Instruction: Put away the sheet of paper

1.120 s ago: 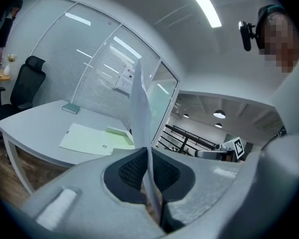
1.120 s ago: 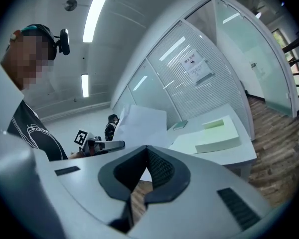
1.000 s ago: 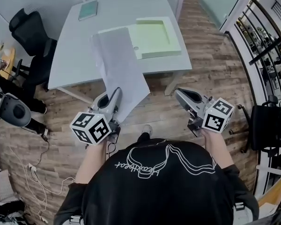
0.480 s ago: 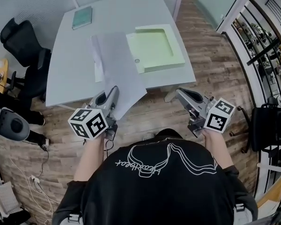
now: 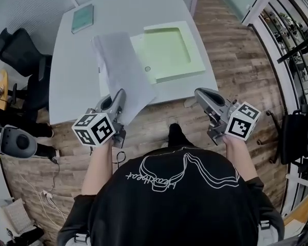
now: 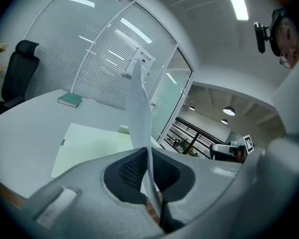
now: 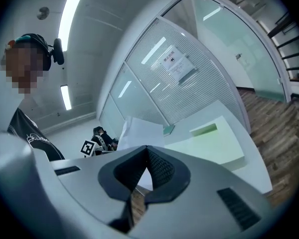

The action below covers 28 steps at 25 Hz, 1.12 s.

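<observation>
Carry step, by the look of it: the sheet is in the air and not yet stowed.

Head view: your left gripper [image 5: 119, 97] pinches the near edge of the pale grey sheet of paper [image 5: 120, 68]. The sheet fans up and away, and its far part overlaps the left rim of the pale green shallow tray [image 5: 169, 50]. Your right gripper [image 5: 201, 94] hangs near the tray's right corner, well apart from the sheet.

Left gripper view: the jaws are clamped on the sheet, seen edge-on, with the tray beyond it to the left. Hold the pinch firm and lay the free end flat over the tray before letting go. A limp sheet may fold or slide.

Right gripper view: the jaws are pressed together on nothing, and the sheet stands left of the tray.
</observation>
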Available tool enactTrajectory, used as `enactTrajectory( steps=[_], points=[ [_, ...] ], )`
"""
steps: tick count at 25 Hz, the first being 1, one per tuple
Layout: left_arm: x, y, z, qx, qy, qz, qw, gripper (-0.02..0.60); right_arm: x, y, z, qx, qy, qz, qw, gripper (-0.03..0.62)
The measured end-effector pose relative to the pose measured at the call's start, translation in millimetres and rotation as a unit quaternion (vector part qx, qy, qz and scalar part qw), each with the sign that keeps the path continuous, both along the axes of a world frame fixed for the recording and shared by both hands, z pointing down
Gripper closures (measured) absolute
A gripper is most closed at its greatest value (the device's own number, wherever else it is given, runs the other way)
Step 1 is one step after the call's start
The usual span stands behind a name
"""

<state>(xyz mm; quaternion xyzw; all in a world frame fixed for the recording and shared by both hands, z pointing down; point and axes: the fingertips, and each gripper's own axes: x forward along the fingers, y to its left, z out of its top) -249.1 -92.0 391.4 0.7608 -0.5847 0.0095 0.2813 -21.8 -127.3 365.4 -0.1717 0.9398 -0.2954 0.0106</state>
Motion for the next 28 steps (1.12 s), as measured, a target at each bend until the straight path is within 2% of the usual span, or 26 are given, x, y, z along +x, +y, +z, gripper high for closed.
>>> enactTrajectory(
  steps=[12,22,28],
  points=[
    [-9,-74,21,-0.046,-0.022,-0.008,0.9987,0.572,-8,-89,26,-0.033,0.006,-0.010,0.999,0.585],
    [-25,-107,38,-0.071,-0.032,-0.009,0.9969,0.571,-37,-115,40,-0.046,0.018,-0.044,0.998,0.585],
    [-23,-123,46,-0.084,-0.014,-0.001,0.9964,0.572,-42,-128,41,-0.049,0.023,-0.049,0.997,0.585]
  ],
)
